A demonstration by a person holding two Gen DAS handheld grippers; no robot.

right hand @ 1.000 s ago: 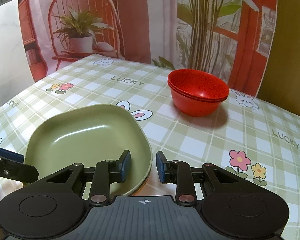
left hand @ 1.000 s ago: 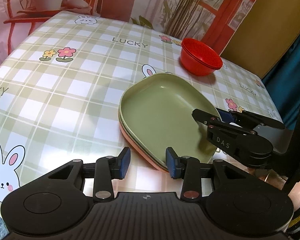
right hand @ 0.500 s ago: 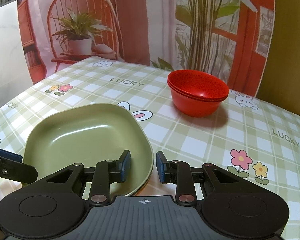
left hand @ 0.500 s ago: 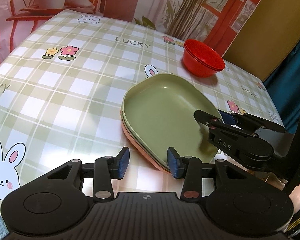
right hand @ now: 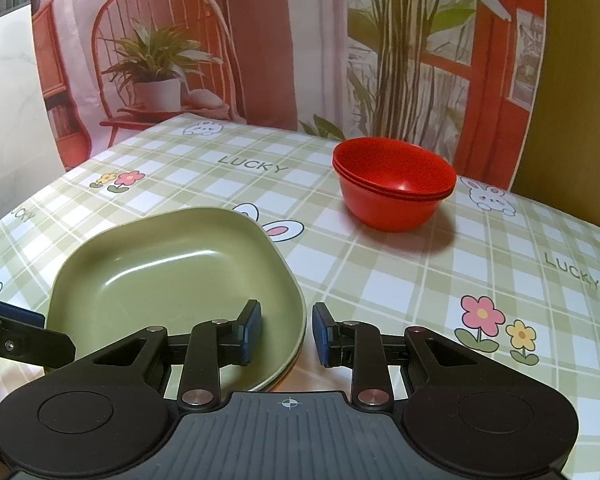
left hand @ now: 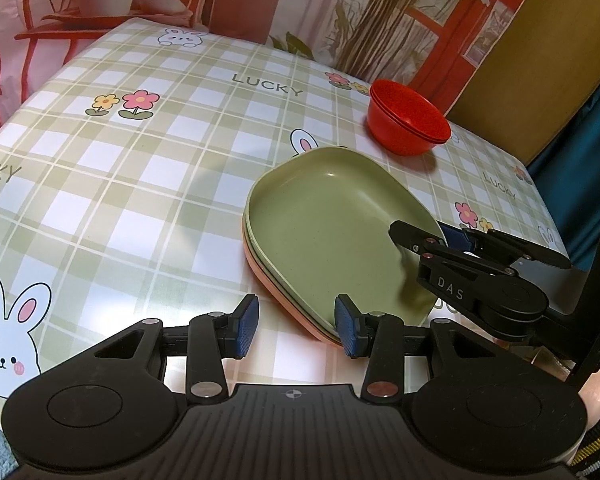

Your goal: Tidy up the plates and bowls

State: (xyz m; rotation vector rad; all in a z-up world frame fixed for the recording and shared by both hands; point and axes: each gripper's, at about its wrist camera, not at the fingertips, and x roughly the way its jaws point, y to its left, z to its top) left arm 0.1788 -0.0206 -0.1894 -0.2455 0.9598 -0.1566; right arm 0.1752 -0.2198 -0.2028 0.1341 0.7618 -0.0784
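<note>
A stack of squarish plates lies on the table, with a green plate on top and an orange plate at the bottom. Two or three nested red bowls stand behind it to the right. My left gripper is open at the stack's near corner, and its pads touch nothing. My right gripper is open and straddles the green plate's right rim. One of its fingers is over the plate and the other is outside the rim, with a gap at both pads.
The table wears a green checked cloth with rabbits, flowers and "LUCKY" print. A printed backdrop with a chair and plants hangs behind it. The person's hand and striped cuff show at the lower right. My left gripper's finger shows at the left edge.
My left gripper's jaws have spread a little wider. The plates, the bowls and the right gripper have stayed where they were.
</note>
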